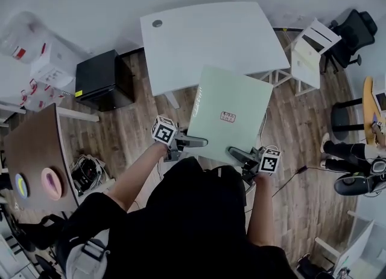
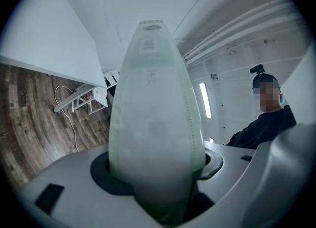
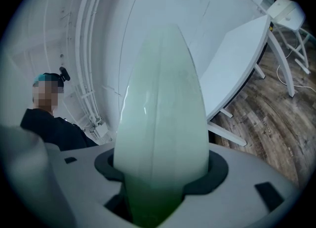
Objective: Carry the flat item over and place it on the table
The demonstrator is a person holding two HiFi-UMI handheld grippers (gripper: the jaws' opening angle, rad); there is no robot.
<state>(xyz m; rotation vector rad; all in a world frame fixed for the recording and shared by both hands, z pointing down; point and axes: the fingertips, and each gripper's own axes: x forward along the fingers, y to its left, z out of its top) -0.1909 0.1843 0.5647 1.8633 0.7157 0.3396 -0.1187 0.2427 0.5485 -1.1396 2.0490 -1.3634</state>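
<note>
Above floor (image 1: pixel 132 133), close to white table (image 1: pixel 211 36), pale green board (image 1: pixel 232 93) in the air, left gripper (image 1: pixel 196 142) clenched on its near left edge, right gripper (image 1: pixel 236 152) clenched on its near right edge

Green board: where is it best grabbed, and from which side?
By its thin near edge, coming from the carrier's side, one claw toward each end. The left claw and right claw each pinch the green board that way now. It is wide, flat and thin, so a single grip would likely let it tip.
</note>
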